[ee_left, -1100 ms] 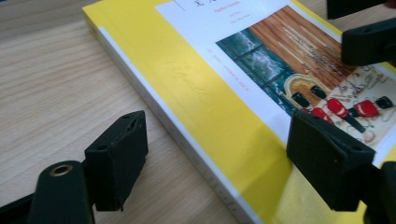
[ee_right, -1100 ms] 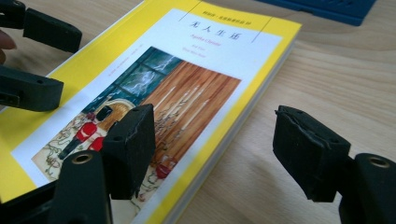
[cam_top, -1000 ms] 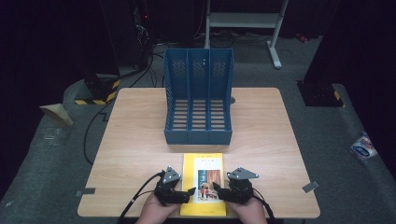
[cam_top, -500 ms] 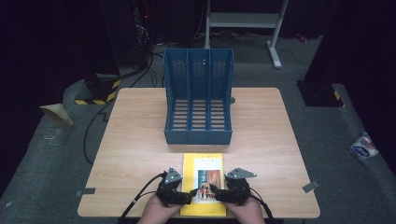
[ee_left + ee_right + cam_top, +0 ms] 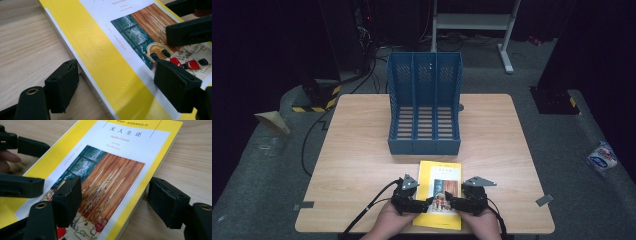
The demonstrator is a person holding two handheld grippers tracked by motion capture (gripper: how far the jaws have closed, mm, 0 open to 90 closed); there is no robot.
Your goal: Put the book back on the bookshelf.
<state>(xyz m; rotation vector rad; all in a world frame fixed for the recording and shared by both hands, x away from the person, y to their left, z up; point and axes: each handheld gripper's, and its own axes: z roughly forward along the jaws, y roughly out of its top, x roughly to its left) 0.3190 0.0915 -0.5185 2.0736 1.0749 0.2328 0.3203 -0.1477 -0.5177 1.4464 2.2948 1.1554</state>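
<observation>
Hand-held grippers (image 5: 439, 204) open, straddling yellow book (image 5: 441, 175) edges.

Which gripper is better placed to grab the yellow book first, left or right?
Roughly even; slightly the left gripper: open, its jaws straddle the yellow book's spine edge. The right gripper, also open, straddles the opposite edge.

Both hands come in from the near edge, side by side and low. The left claw (image 5: 428, 203) points inward toward the right claw (image 5: 449, 202), their tips close together. Each claw's jaws stand apart, and both have just been closing slightly. Cables trail back from both claws.
</observation>
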